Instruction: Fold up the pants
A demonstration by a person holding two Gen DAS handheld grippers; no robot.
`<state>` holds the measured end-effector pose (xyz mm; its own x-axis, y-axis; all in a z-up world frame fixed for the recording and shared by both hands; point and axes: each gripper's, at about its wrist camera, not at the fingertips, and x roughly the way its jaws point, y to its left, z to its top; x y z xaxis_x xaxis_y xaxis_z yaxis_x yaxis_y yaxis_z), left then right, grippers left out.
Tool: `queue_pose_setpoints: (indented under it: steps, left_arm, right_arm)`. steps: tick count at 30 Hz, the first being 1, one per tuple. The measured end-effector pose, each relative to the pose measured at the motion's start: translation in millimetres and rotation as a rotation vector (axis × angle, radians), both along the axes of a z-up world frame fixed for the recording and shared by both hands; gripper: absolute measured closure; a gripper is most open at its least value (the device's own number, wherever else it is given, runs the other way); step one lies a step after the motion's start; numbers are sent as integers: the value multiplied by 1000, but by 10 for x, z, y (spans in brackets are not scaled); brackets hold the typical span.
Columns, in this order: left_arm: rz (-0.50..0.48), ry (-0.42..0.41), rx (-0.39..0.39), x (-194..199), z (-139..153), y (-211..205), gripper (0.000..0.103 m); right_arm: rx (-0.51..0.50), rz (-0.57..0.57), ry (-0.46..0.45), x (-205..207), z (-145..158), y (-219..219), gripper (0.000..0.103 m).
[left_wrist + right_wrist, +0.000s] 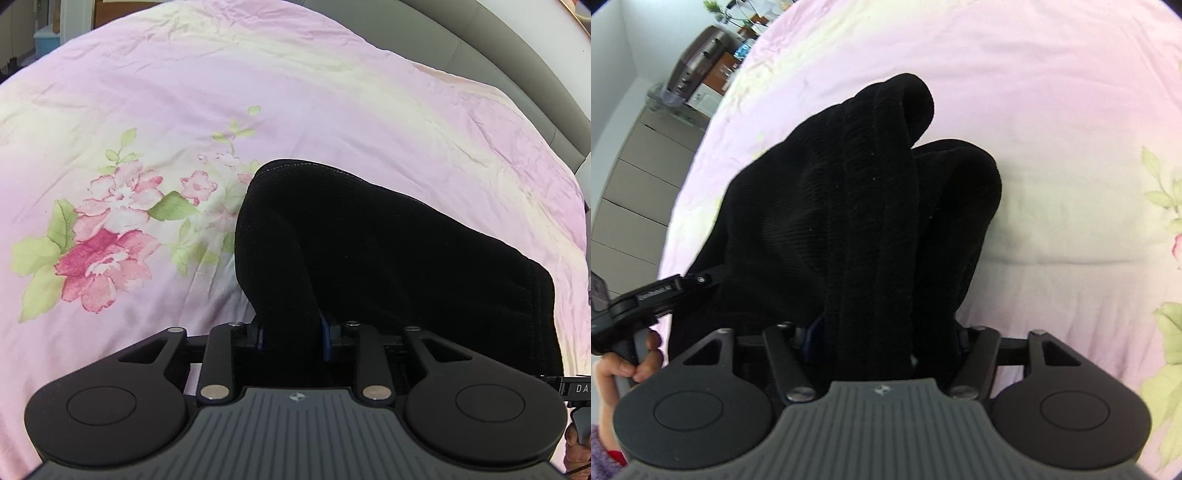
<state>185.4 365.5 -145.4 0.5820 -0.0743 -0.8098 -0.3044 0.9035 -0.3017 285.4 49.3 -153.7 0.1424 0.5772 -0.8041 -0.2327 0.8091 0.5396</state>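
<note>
Black knitted pants (pixel 369 258) lie bunched in folds on a pink floral bedspread (pixel 184 92). My left gripper (pixel 293 338) points down at them, with a fold of the cloth running in between its blue pads (pixel 325 338). A strip of pad face shows beside the cloth, so the jaws stand open around it. In the right wrist view the pants (pixel 849 203) rise in two rounded humps. A thick bundle passes between the jaws of my right gripper (pixel 886 339), which stand wide and open. The fingertips of both grippers are hidden by the fabric.
A grey padded headboard (pixel 498 55) curves behind the bed at the upper right. Grey drawers (pixel 631 177) and a cluttered desk (pixel 713 62) stand beyond the bed's edge. A hand (pixel 624 365) holds the other gripper's handle at the lower left.
</note>
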Motion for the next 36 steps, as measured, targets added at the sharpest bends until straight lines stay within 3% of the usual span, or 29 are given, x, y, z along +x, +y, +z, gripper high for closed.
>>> queue_pose_setpoints:
  steps: [3,10,15,17,23,29,36]
  left_arm:
    - [25,-5,77,-62,84,-92,55]
    - [41,-52,262,-321,482,-413,44]
    - [-1,-139,340,-619,866,-765,38]
    - [-31,-161,371,-759,995,-943,36]
    - [-94,-231,400,-1170,1231,-1354,32]
    - [-114,-297,463,-1489,1399,-1669,24]
    - [-101,-367,500,-1802,1403,-1907,20]
  right_arm:
    - [-100,31,-55,-48,118,122,30]
    - [-283,85,-273,-271,642,126,25]
    - [-256,98,-413,-653,1030,-124,21]
    - [-248,106,-483,-786,1198,8,21]
    - [-199,125,-698,-1507,1654,-239,12]
    - [-167,60,-790,-2001,1988,-556,5]
    - [-137,-8,-834,-2567,2032,-799,5]
